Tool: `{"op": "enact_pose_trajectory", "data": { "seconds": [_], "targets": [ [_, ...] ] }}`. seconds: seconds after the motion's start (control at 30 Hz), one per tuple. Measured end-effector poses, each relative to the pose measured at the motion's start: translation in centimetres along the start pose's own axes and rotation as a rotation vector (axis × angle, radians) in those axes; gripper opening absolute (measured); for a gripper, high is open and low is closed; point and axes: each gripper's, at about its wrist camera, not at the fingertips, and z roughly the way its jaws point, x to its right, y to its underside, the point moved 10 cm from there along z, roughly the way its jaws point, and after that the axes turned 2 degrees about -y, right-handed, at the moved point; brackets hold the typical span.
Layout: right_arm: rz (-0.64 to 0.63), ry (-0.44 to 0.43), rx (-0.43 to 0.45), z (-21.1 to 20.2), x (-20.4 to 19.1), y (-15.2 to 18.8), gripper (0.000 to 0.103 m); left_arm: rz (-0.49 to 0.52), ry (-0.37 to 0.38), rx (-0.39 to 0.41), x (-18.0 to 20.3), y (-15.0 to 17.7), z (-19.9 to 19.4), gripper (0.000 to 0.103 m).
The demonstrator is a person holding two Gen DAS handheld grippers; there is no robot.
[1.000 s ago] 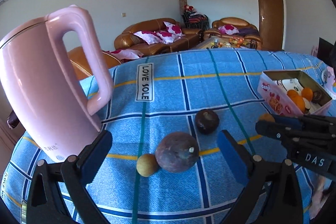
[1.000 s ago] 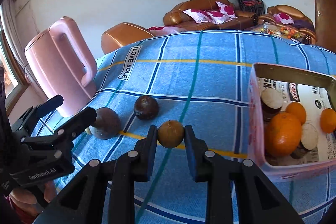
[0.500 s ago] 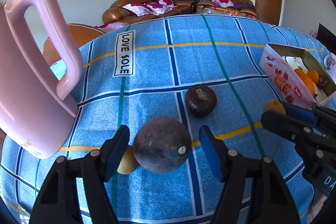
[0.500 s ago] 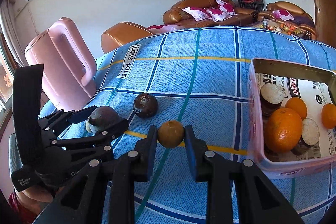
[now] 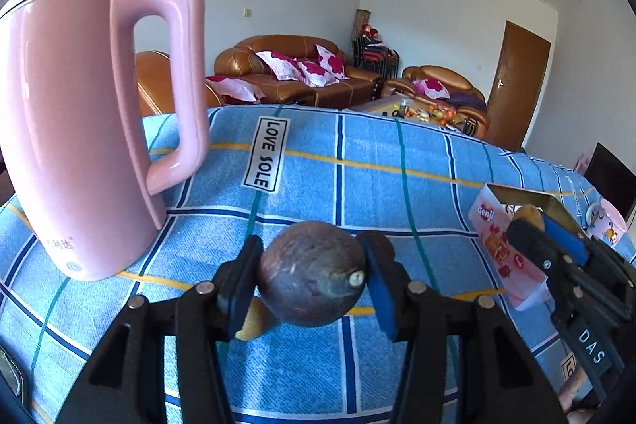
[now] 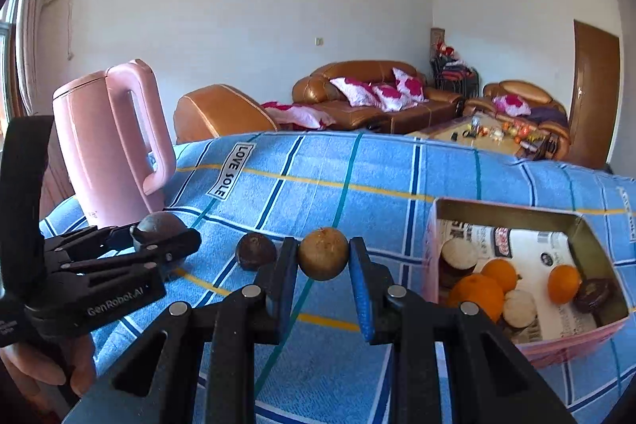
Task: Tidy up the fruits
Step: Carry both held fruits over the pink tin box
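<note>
Jaws of left gripper (image 5: 312,279) closing, pads touching big dark purple fruit (image 5: 311,272) above the blue checked cloth (image 5: 397,193); right gripper (image 6: 323,279) clamps small brown fruit (image 6: 323,253), left of fruit box (image 6: 596,245).

Pink kettle (image 5: 79,130) blocks the left; cloth (image 6: 357,169) beyond seems open.
</note>
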Motion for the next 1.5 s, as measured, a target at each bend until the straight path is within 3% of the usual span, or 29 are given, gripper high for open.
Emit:
{"op": "enact_pose_trajectory", "data": {
  "seconds": [0.1, 0.23, 0.4, 0.93, 1.5],
  "targets": [
    [-0.031, 0.020, 0.025, -0.2, -0.1, -0.4, 0.028, -0.006, -0.019, 0.027, 0.2, -0.3, -0.3, 0.053],
    [-0.030, 0.016, 0.026, -0.2, -0.1, -0.6, 0.028, 0.047, -0.118, 0.050, 0.5, -0.5, -0.7, 0.053],
    [-0.029, 0.014, 0.022, -0.1, -0.2, -0.5, 0.028, 0.051, -0.183, 0.055, 0.5, -0.3, -0.9, 0.053],
    [-0.036, 0.023, 0.011, -1.2, 1.2, 0.5, 0.028, 0.046, -0.210, 0.047, 2.8, 0.7, -1.5, 0.053],
    [-0.032, 0.048, 0.006, -2.9, 4.8, 1.3, 0.028, 0.090, -0.194, 0.029, 8.1, 1.5, -1.7, 0.053]
  ]
}}
